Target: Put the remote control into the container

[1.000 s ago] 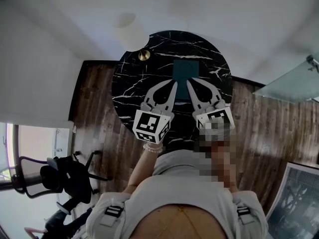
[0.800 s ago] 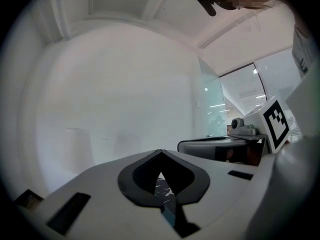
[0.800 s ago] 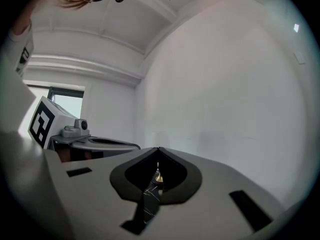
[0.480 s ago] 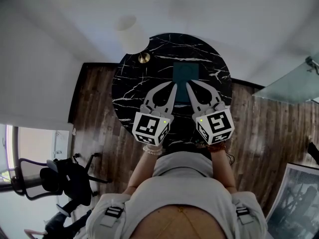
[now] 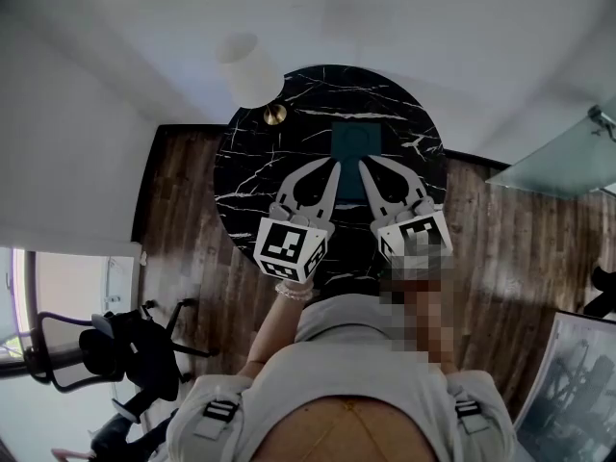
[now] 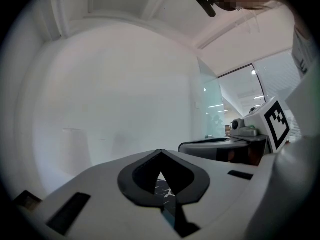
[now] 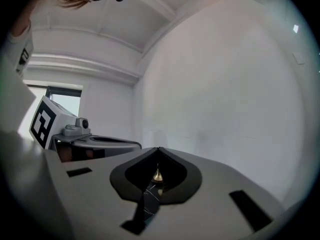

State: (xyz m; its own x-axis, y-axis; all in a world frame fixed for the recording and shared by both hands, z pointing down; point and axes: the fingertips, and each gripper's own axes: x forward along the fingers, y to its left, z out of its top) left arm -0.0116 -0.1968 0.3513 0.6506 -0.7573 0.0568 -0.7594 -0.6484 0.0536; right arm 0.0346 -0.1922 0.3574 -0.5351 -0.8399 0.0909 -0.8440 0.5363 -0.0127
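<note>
A dark teal container (image 5: 358,141) sits on the round black marble table (image 5: 252,176), towards its far side. Both grippers hover level over the table's near half, side by side, tips pointing at the container. My left gripper (image 5: 337,165) is shut with nothing between its jaws, and its tips meet in the left gripper view (image 6: 160,151). My right gripper (image 5: 363,165) is shut too and also empty, its tips touching in the right gripper view (image 7: 158,149). I cannot make out a remote control in any view.
A lamp with a white shade (image 5: 248,67) and a brass base (image 5: 275,115) stands at the table's far left edge. Wooden floor (image 5: 183,210) surrounds the table. White walls lie beyond it, and a glass panel (image 5: 558,162) is at the right.
</note>
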